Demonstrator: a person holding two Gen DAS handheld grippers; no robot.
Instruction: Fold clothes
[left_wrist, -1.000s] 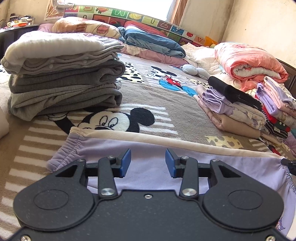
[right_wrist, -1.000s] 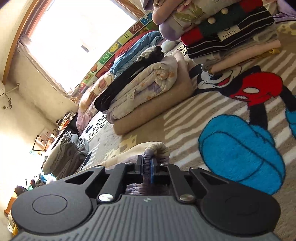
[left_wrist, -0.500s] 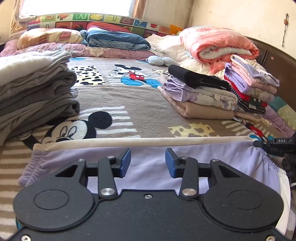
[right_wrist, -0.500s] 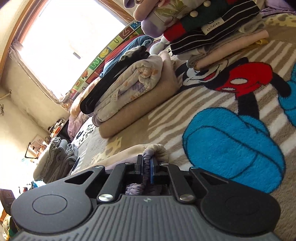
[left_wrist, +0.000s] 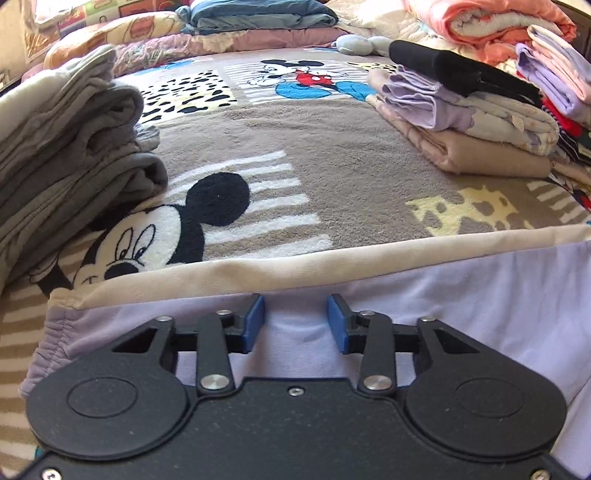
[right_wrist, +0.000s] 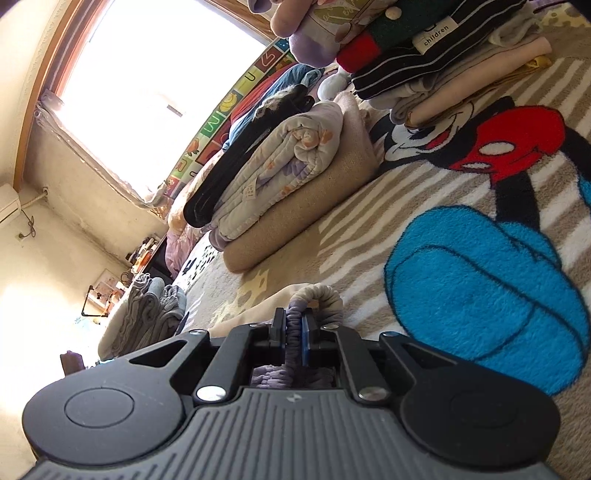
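my left claw (left_wrist: 295, 319) gaped over the lilac garment (left_wrist: 443, 295), lying lengthwise across the lower frame; my right claw (right_wrist: 293, 341) clenched its gathered waistband (right_wrist: 293, 332).

A home bedroom: folded clothes stacks (left_wrist: 461, 122) are sitting on a cartoon-mouse bed blanket (left_wrist: 332, 177), pillows (left_wrist: 258, 37) lying beyond them.

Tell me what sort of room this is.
Most likely a bedroom in a home: a bed covered by a cartoon mouse blanket, stacks of folded clothes on it, folded quilts at its head, and a sunlit window.
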